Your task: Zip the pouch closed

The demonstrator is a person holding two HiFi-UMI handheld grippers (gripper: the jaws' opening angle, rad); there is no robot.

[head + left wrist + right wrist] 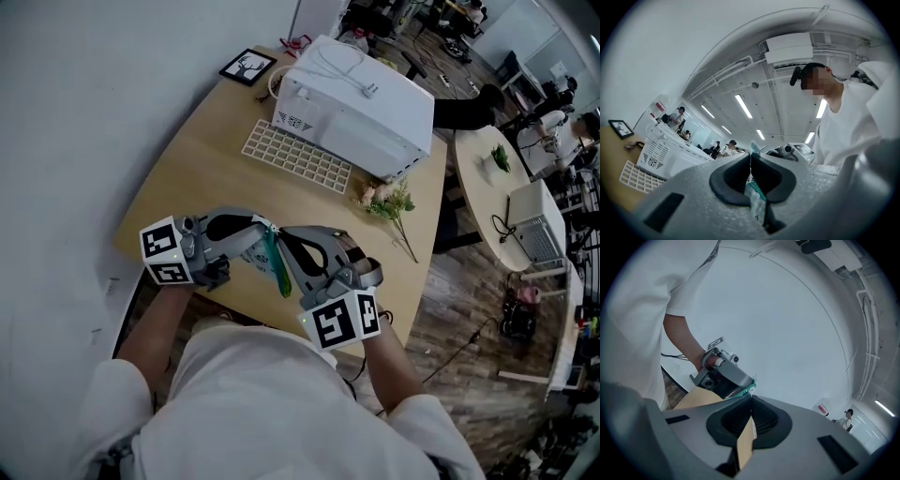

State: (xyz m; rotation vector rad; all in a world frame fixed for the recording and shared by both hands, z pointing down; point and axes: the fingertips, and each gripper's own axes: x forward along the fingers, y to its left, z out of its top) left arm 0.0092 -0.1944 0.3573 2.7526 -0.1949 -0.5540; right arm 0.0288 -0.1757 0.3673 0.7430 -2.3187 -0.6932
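Observation:
A small green pouch hangs between my two grippers, over the wooden table's near edge. My left gripper comes in from the left and is shut on the pouch's top edge. In the left gripper view the clear, teal-printed pouch is pinched between the dark pads. My right gripper meets it from the right, jaws shut. In the right gripper view its tips close on the pouch's green edge, right against the left gripper. I cannot make out the zip slider.
Further back on the table lie a white keyboard, a large white box-shaped machine, a sprig of artificial flowers and a small framed picture. A second round table stands to the right.

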